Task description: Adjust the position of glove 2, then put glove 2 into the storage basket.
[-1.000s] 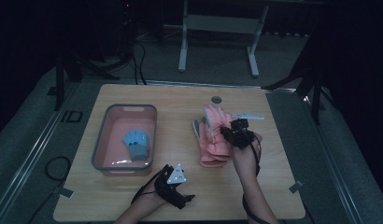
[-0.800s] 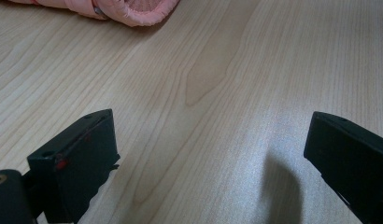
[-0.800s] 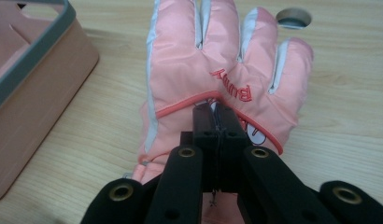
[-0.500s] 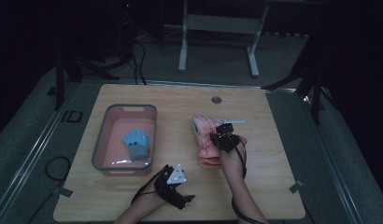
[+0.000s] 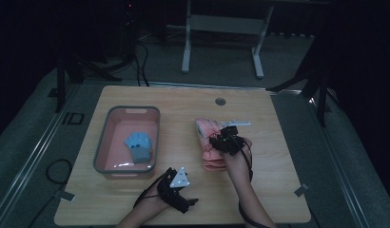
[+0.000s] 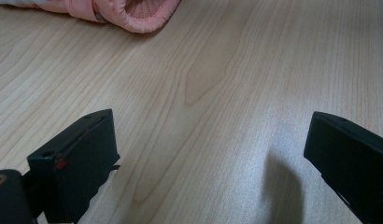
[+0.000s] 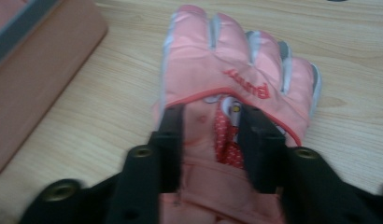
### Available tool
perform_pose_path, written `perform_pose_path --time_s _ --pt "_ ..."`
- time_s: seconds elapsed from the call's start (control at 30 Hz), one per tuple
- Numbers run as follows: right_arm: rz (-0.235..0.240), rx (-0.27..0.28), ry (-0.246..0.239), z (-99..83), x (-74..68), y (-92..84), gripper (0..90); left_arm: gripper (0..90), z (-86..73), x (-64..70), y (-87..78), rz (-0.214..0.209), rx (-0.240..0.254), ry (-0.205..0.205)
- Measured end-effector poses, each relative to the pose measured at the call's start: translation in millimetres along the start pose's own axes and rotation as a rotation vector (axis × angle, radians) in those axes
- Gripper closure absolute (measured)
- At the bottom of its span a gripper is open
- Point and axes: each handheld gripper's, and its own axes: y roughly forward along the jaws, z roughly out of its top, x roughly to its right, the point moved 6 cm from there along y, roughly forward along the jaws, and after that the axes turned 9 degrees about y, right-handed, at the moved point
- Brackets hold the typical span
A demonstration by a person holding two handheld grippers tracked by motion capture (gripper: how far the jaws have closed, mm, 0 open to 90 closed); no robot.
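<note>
Dark floor and a metal stand frame [image 5: 221,33] lie beyond your light wooden table [image 5: 278,190]. At the left, a pink tub [image 5: 129,142] holds a blue glove [image 5: 138,146]. Near the front edge your left gripper [image 5: 183,202] rests with jaws spread wide over bare wood. Right of centre the pink glove [image 7: 236,60] lies flat; your right gripper [image 7: 212,116] sits on it, jaws just opening, part spread, astride the glove's back without pinching.
</note>
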Motion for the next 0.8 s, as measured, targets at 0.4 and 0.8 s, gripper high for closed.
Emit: perform_pose_path --time_s 0.4,0.8 --pt "0.107 0.025 -0.052 0.1 15.5 -23.8 19.4 3.0 6.5 -1.8 -4.2 -0.005 0.027 -0.046" --pt "0.125 0.072 -0.118 9.3 47.7 -62.1 16.8 3.1 40.5 -5.4 -23.7 0.05 0.11 -0.096"
